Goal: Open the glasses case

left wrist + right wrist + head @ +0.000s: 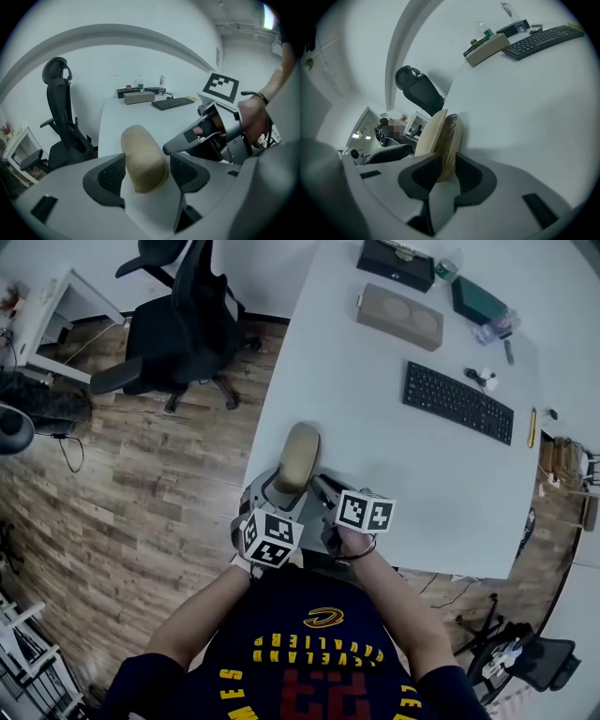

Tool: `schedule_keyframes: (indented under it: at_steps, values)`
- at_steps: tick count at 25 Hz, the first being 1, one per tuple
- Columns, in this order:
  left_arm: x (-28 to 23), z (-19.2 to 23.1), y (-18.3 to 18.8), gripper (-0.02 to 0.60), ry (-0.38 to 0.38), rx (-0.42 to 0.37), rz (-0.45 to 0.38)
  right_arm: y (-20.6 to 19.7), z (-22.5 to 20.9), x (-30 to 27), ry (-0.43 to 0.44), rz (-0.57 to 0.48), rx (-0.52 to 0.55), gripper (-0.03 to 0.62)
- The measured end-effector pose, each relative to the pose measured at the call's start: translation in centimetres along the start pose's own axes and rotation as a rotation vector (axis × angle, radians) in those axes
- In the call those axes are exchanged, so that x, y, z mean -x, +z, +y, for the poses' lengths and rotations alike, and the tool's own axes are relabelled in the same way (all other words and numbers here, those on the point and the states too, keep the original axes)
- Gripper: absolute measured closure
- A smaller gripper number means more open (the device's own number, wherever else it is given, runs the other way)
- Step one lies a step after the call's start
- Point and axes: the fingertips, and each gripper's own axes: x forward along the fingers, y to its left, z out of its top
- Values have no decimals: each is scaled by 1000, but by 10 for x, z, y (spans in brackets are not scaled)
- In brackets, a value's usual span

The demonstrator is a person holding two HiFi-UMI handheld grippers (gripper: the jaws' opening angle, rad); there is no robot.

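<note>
On the far left a black chair stands on the floor beside the table. The left gripper has its fingers wide apart. The near end of the glasses case sits between them, but the pads do not squeeze it. The case is at the near left corner of the white table, right by the edge. It looks light and stiff, like a hard shell, with a smooth round tan skin that could slip. I think the best places to hold are the two halves, one on each side of the seam. The right gripper pinches the thin end of the case, where the halves seem a little apart. The table drops off to the left and toward the person, so pushing that way is risky. To the right the table is bare up to the keyboard, so there is lots of room.
</note>
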Motion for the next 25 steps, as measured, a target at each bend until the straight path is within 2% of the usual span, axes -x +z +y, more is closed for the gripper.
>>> schedule_keyframes:
  at_steps: [5, 12, 17, 25]
  values:
    - [-5, -1, -6, 265, 22, -43, 16, -5, -2, -10, 10, 16, -59, 481]
    - [-14, 0, -13, 265, 30, -72, 44, -11, -4, -16, 34, 46, -132, 478]
    - [-16, 2, -13, 265, 28, -59, 50, -12, -3, -17, 52, 52, -160, 539]
    - [-15, 3, -17, 265, 33, -52, 55, -12, -5, -17, 58, 45, -148, 546]
